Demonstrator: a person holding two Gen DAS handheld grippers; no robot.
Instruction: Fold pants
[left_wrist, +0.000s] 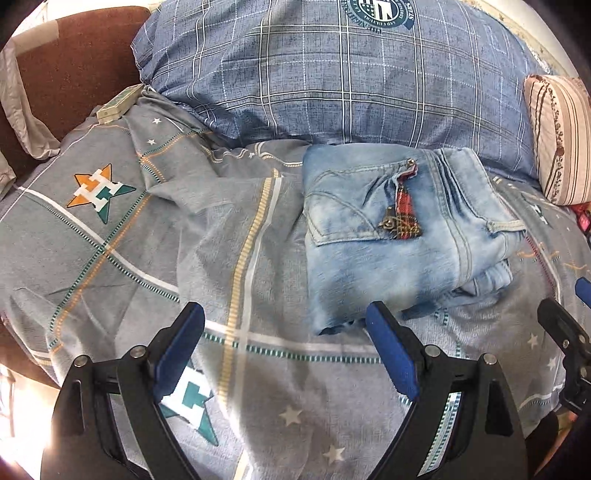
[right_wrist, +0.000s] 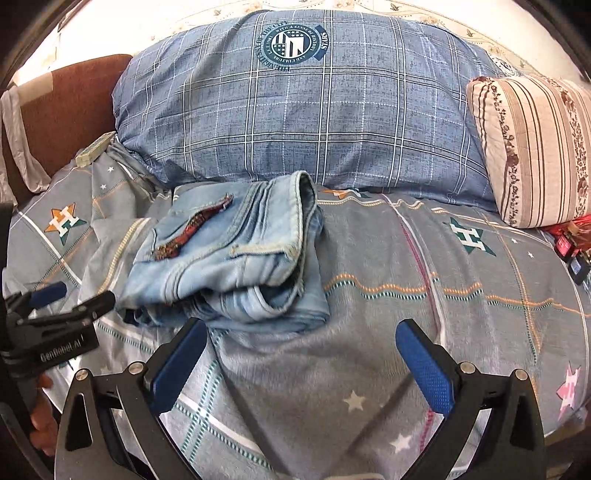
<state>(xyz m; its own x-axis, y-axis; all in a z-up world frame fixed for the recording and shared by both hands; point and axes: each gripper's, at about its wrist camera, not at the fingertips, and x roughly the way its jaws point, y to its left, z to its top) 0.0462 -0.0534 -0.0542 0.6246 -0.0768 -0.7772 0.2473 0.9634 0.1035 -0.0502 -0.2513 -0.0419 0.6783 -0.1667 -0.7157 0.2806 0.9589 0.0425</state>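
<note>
Left wrist view: bed (left_wrist: 110, 236) is filling the frame, wearing a grey sheet with stars and plaid lines. Big blue plaid pillow (left_wrist: 332, 81) is sitting at 12 o'clock, leaning over the head end. Brown headboard (left_wrist: 74, 62) is showing at 10 o'clock. Striped beige pillow (left_wrist: 561, 140) is lying at 2 o'clock, just beside the blue one.

Pants (left_wrist: 399, 236), light-wash jeans, are lying folded into a compact stack on the sheet, right of centre, back pocket and red plaid trim facing up, far edge touching the blue pillow. A frayed hem is sticking out at the near edge.

Left claw (left_wrist: 286, 325) is hanging at 6 o'clock with jaws spread wide, nothing between the blue pads; the right pad tip is overlapping the near corner of the jeans in view, contact I cannot tell. Small green box (left_wrist: 116, 105) is resting at 10 o'clock by the pillow corner.

Right wrist view: same pants (right_wrist: 229, 254) are sitting at 10 o'clock from centre, folded, waistband edge facing the camera. Right claw (right_wrist: 301, 341) is standing wide open at 6 o'clock, empty, just short of the stack. Left claw (right_wrist: 70, 295) is visible at 9 o'clock, beside the stack's left edge.
</note>
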